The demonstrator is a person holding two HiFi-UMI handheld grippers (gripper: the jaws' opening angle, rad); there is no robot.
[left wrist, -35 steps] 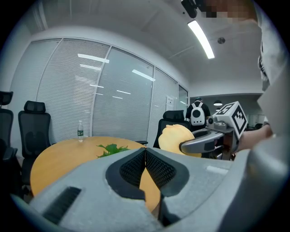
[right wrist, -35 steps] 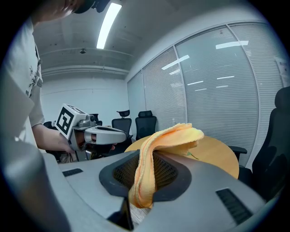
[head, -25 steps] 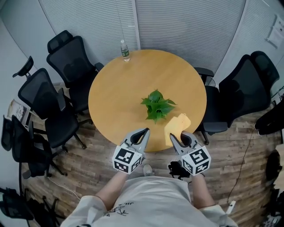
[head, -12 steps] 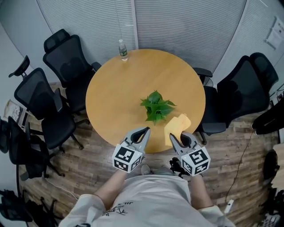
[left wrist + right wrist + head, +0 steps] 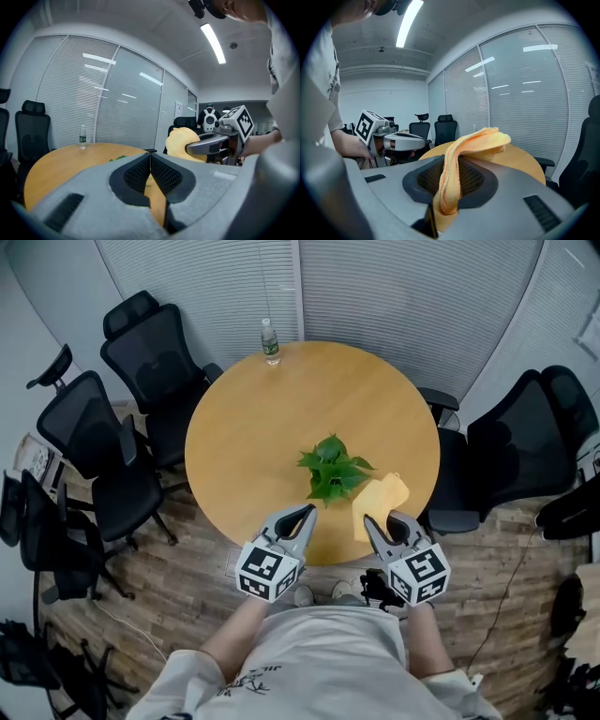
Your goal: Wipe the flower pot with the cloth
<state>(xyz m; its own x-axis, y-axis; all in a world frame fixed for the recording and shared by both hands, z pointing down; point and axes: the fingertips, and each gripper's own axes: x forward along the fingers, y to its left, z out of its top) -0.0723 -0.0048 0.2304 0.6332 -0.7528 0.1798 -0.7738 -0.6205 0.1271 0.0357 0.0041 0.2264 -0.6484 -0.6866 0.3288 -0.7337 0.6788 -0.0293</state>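
Observation:
A leafy green plant point(image 5: 334, 468) stands near the front of the round wooden table point(image 5: 253, 437); its leaves hide the pot from above. My right gripper point(image 5: 376, 526) is shut on a yellow cloth point(image 5: 379, 499), which sticks out past its jaws over the table's near right edge. The same cloth point(image 5: 459, 159) is folded between the right jaws in the right gripper view. My left gripper point(image 5: 307, 515) is shut with nothing in it, at the table's near edge, below and left of the plant. In the left gripper view the cloth point(image 5: 182, 143) and right gripper point(image 5: 194, 150) show at right.
A clear bottle point(image 5: 270, 342) stands at the table's far edge. Black office chairs point(image 5: 89, 442) crowd the left side, and more chairs point(image 5: 520, 451) stand at right. Blinds cover the glass wall behind. The floor is wood planks.
Both grippers stay at the table's near edge. The right gripper and the cloth have shifted a little to the right and toward the table. The head view has shifted slightly.

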